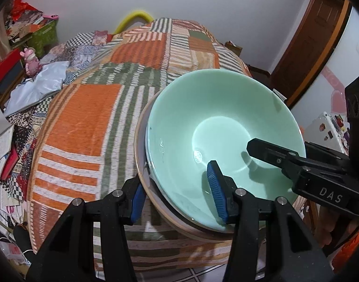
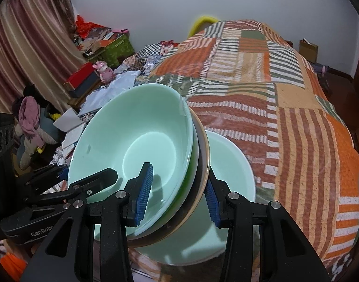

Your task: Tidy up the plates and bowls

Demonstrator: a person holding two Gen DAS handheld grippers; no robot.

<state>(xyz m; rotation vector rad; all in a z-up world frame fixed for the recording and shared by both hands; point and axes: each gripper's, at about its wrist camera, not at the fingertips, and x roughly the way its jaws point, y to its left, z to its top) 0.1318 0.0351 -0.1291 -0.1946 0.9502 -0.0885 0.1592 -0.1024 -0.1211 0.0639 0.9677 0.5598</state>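
Observation:
A mint-green bowl [image 1: 214, 117] [image 2: 132, 122] tops a nested stack, with a dark dish and a tan-rimmed plate [image 1: 138, 155] [image 2: 204, 150] under it. The stack hangs over the near end of a patchwork bedspread [image 1: 85, 117] [image 2: 297, 117]. My left gripper [image 1: 177, 197] [image 2: 83, 174] is shut on the stack's rim, one blue pad inside the bowl and one outside. My right gripper [image 2: 178, 196] clamps the opposite rim the same way, and one of its fingers [image 1: 261, 148] shows inside the bowl. A second pale green bowl [image 2: 233, 164] lies on the bedspread, partly hidden beneath the stack.
Boxes, papers and a pink figurine [image 1: 31, 63] [image 2: 104, 70] crowd the floor and shelves left of the bed. A striped curtain [image 2: 26, 35] and a stuffed toy [image 2: 31, 127] stand at far left. A wooden door [image 1: 315, 35] is at the right.

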